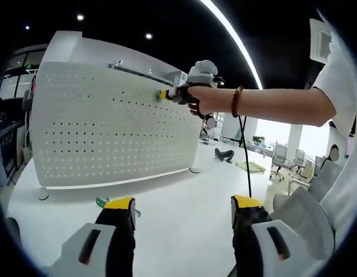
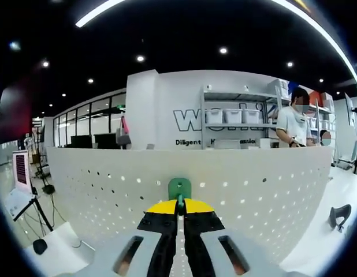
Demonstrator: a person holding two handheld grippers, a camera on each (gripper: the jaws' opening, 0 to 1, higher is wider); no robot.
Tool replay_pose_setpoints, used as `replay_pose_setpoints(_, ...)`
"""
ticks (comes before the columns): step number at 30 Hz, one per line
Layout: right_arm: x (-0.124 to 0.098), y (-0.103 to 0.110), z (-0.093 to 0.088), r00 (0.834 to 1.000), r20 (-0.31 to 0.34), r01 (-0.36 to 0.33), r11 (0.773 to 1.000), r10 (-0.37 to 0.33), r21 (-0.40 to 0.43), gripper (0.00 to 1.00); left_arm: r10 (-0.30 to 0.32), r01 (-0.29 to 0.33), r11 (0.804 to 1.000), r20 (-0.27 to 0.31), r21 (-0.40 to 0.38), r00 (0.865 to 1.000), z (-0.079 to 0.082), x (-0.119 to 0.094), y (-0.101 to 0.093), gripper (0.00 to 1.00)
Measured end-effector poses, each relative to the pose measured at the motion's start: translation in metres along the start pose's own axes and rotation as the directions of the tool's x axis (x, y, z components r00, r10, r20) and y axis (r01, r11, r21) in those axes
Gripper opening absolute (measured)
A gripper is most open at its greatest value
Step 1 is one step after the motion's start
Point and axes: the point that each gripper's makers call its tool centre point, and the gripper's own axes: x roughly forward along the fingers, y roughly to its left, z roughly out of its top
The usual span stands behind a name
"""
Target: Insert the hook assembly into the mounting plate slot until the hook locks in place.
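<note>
**Green hook at white pegboard, upper edge**

Item 1: small green plastic hook assembly (image 2: 179, 188), flat tab with rounded top. Its long axis runs upright in the right gripper view, the tab standing above the jaw tips against the perforated face. In the left gripper view it shows as a green speck (image 1: 158, 96) near the panel's top edge, pointing toward the board.

Item 2: white perforated metal mounting plate (image 1: 109, 127), upright, curved by the lens, rows of small round holes, standing on a white table (image 1: 178, 213).

Item 3: right gripper (image 2: 179, 206), yellow-tipped black jaws pressed together, pinching the hook's lower end. A person's hand (image 1: 203, 99) carries it, with a bead bracelet (image 1: 237, 101) at the wrist.

Item 4: left gripper (image 1: 183, 203), jaws spread wide, nothing between them, low over the table and well apart from the plate.

Surroundings: a small teal object (image 1: 102, 201) on the table just beside the left jaw; a black curved object (image 2: 339, 217) right of the plate; shelving with white bins (image 2: 233, 116); a person (image 2: 294, 124) standing beyond.
</note>
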Motion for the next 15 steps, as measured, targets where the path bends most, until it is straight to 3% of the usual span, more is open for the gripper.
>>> replay_pose_setpoints(15, 0.0065, 0.0017, -0.0057, 0.999, -0.030, 0.033, 0.999, -0.034, -0.024, 0.01, 0.019, -0.019, 1.000, 0.001, -0.021, 1.000, -0.0024, -0.0028, 0.0061, 0.69)
